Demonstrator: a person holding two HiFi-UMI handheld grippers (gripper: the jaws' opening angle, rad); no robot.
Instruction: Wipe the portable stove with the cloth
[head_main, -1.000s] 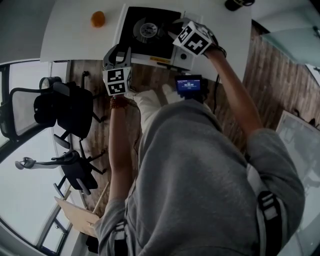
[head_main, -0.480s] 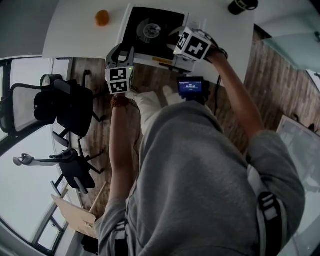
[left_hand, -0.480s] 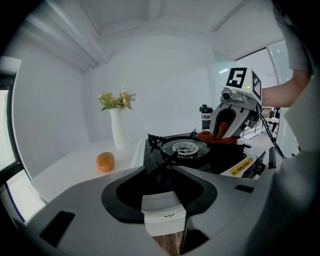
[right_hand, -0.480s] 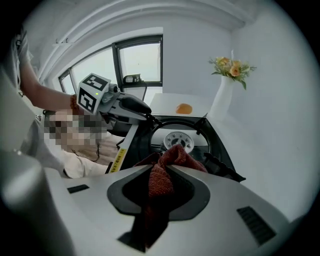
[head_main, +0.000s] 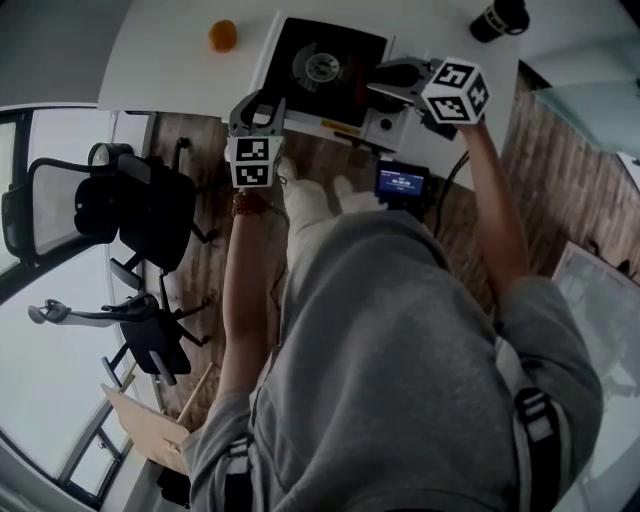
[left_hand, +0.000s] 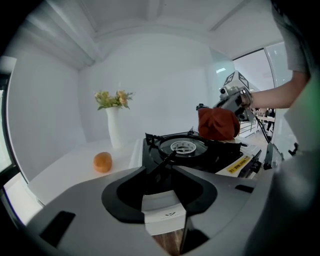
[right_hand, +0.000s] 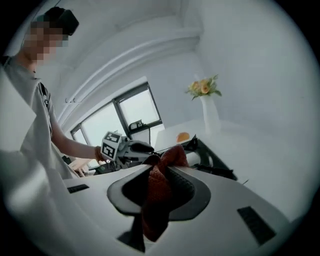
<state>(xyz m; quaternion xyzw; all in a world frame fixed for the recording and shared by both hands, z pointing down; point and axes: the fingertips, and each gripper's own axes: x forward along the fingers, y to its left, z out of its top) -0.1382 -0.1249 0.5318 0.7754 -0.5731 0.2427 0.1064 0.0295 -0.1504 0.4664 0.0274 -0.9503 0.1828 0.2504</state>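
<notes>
Holding the cloth (left_hand: 217, 125), right gripper (head_main: 386, 75) hangs over stove's (head_main: 325, 70) right edge.

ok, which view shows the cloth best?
Left gripper view: the whole bunched cloth hangs from the right gripper above the stove. Right gripper view shows only a close strip pinched between its jaws; head view hides it.

The cloth (right_hand: 159, 195) in my right gripper (right_hand: 165, 162) is a rusty brick red with a knobbly weave. The stove (head_main: 322, 62) has a black top, a white body and a yellow label strip. My left gripper (left_hand: 167, 164) is pale grey with black linings, like the right, and the cube (head_main: 457, 90) on each shows black squares on white. The fruit (head_main: 222, 36) is orange against the white surface (head_main: 165, 65). The vase (left_hand: 115, 129) is white, its flowers (left_hand: 112, 98) yellow and peach. The floor (head_main: 205, 250) is brown wood grain.
</notes>
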